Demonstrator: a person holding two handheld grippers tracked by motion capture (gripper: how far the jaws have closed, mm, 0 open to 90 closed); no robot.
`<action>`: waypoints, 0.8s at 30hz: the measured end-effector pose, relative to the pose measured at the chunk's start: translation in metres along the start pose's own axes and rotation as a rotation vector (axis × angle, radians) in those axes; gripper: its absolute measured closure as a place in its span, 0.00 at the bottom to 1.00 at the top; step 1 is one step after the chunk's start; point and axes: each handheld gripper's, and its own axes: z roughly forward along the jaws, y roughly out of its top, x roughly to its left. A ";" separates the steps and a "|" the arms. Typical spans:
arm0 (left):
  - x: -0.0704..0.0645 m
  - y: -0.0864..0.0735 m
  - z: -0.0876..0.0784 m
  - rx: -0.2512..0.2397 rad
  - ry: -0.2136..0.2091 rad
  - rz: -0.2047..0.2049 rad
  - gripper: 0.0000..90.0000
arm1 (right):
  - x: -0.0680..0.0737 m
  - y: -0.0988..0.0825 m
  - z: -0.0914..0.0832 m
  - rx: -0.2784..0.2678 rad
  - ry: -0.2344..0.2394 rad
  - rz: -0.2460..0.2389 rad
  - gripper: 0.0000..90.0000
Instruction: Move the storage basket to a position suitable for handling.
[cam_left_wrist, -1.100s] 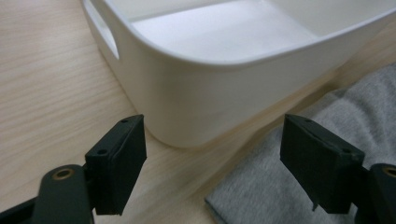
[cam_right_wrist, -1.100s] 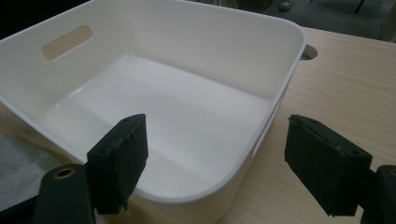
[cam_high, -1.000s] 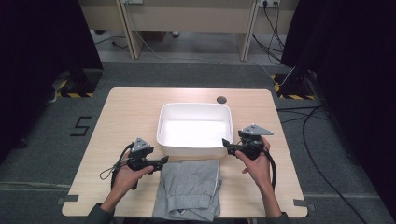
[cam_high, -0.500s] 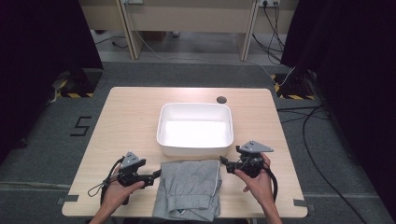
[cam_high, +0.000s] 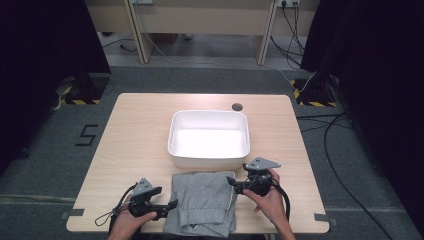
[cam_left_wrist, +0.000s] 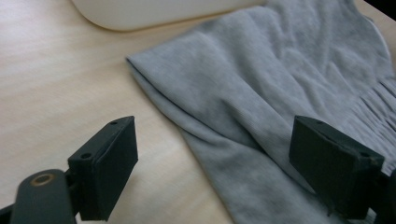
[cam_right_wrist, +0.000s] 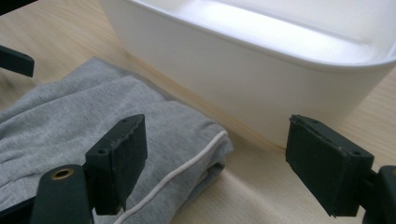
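Grey jersey garment (cam_high: 203, 202), folded, lies flat on the pale wood worktop (cam_high: 135, 135), just on my side of the white tub (cam_high: 208, 136); its far edge is close against the tub's near wall. I take the tub as landmark for everything below.

Left claw (cam_high: 171, 204): I see it near the tub's left corner but well toward me, at the garment's left edge. In the left gripper view the left claw (cam_left_wrist: 212, 172) stands wide open, jaws far apart, nothing between them but worktop and the folded grey hem; one jaw sits over bare wood, the other over cloth. I cannot tell whether either jaw touches the fabric.

Right claw (cam_high: 231, 182): just my side of the tub's right corner, at the garment's right edge. In the right gripper view the right claw (cam_right_wrist: 212, 170) is likewise spread wide and holds nothing. A white cord (cam_right_wrist: 180, 170) runs along the garment's folded corner between the jaws; the tub's wall rises just beyond.

Dark round mark (cam_high: 237, 106) on the worktop beyond the tub's far right corner.
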 end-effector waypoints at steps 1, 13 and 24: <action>-0.003 -0.002 0.000 0.006 -0.009 0.003 0.17 | 0.001 -0.001 0.002 0.005 0.006 -0.006 0.24; -0.024 -0.013 -0.005 -0.004 -0.093 0.009 0.16 | 0.006 -0.005 0.018 0.043 0.031 -0.013 0.24; -0.042 -0.020 0.007 0.056 -0.125 0.050 0.15 | 0.005 -0.004 0.040 0.072 0.061 -0.010 0.25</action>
